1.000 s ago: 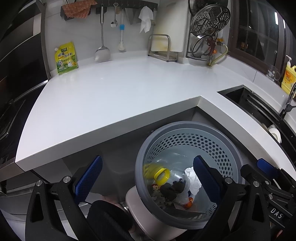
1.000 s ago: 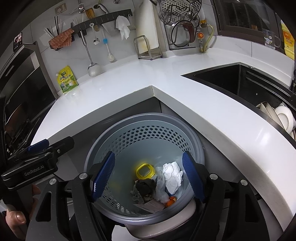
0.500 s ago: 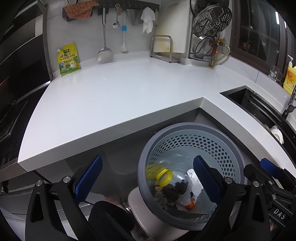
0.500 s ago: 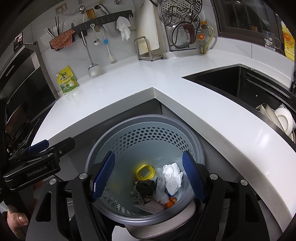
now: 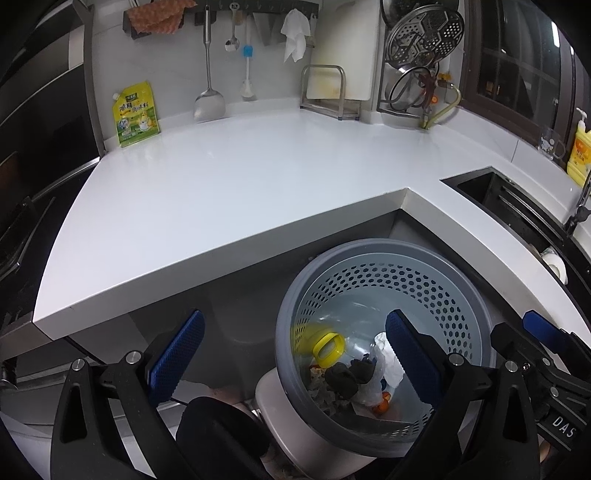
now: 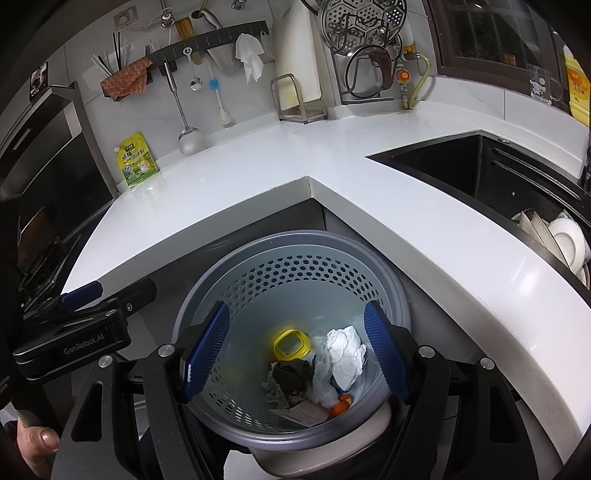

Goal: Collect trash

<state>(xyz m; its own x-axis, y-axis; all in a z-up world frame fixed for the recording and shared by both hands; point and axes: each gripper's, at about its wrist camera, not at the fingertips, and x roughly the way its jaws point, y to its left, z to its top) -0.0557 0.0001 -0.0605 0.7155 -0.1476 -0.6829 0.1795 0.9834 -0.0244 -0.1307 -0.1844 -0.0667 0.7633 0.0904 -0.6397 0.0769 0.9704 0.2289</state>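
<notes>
The white counter (image 6: 236, 177) looks bare of litter. Below its corner, the grey bin (image 6: 295, 258) holds crumpled paper (image 6: 345, 352) and a yellow lid (image 6: 290, 343), so collecting seems finished. Left gripper (image 5: 291, 350) and right gripper (image 6: 295, 350) gape wide, empty.

White L-shaped countertop (image 5: 229, 192) with a black sink (image 6: 461, 166) set into its right run. Yellow-green seasoning pouch (image 5: 136, 114) leaning against the tiled wall. Wall rail (image 6: 210, 38) carrying a steel spatula (image 5: 209, 99), small spoon (image 5: 232, 40), blue-handled brush (image 5: 247, 74) and white cloth (image 5: 294, 35). Cutting board (image 5: 347, 48) upright in a metal rack (image 5: 325, 92). Steamer tray (image 5: 424, 31) hanging right. Yellow dish-soap bottle (image 5: 580, 147) by the window.
</notes>
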